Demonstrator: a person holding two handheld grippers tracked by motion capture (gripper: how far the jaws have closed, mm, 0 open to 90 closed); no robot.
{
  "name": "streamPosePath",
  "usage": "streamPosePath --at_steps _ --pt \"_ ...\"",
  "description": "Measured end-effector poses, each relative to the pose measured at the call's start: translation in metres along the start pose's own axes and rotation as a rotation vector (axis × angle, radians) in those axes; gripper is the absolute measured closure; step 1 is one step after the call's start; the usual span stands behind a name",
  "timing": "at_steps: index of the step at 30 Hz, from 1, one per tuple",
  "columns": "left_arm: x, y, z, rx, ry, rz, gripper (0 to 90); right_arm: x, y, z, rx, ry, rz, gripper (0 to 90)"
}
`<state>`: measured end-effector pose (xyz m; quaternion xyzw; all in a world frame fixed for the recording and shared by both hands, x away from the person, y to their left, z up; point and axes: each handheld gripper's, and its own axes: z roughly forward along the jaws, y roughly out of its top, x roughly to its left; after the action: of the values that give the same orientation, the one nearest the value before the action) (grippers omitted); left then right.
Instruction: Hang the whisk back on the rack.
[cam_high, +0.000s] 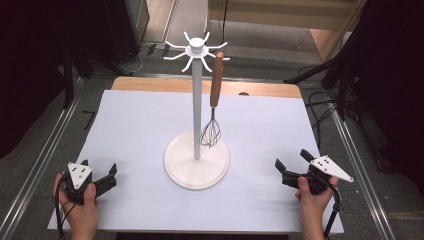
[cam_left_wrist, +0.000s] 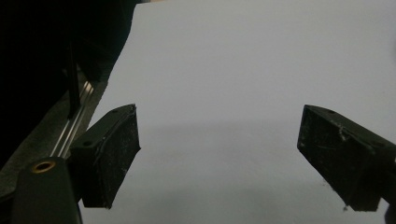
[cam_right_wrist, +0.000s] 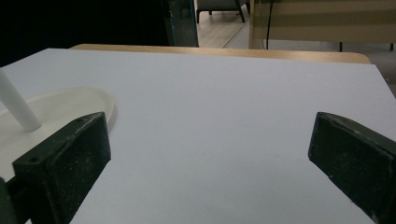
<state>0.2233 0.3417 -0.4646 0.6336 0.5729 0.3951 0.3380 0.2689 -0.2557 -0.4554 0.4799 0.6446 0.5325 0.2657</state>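
Note:
A white utensil stand (cam_high: 197, 100) rises from a round base (cam_high: 196, 162) at the middle of the white table (cam_high: 135, 125), with several curved hooks (cam_high: 196, 48) at its top. A whisk (cam_high: 215, 95) with a brown wooden handle hangs from one hook on the right side, its wire head just above the base. My left gripper (cam_high: 100, 166) rests near the front left, open and holding nothing; in the left gripper view my left gripper (cam_left_wrist: 224, 158) stands over bare table. My right gripper (cam_high: 291, 158) sits at the front right, open and holding nothing. In the right gripper view my right gripper (cam_right_wrist: 210, 158) has the stand's base (cam_right_wrist: 60, 109) and pole (cam_right_wrist: 16, 105) to its left.
A wooden strip (cam_high: 150, 84) of the table runs along the far edge. Metal rails (cam_high: 45, 160) flank both sides of the table. Dark tripod legs and cables (cam_high: 330, 95) stand on the floor beyond the right rail.

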Motion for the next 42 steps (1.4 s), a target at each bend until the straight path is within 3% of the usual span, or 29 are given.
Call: streamPosePath --at_steps 8,26,36,42 --pt "-0.001 0.0 0.0 0.005 0.008 0.007 13.7 -0.009 -0.015 -0.011 0.011 -0.03 0.009 0.0" --pt "0.001 0.0 -0.001 -0.005 0.002 -0.005 13.7 -0.033 -0.034 -0.054 0.046 -0.11 0.017 0.0" --pt "0.001 -0.001 -0.002 -0.016 0.002 -0.01 13.7 -0.053 -0.048 -0.081 0.084 -0.188 0.02 0.0" --pt "0.002 -0.001 -0.003 -0.031 -0.003 -0.024 13.7 -0.06 -0.049 -0.085 0.06 -0.208 0.044 0.0"
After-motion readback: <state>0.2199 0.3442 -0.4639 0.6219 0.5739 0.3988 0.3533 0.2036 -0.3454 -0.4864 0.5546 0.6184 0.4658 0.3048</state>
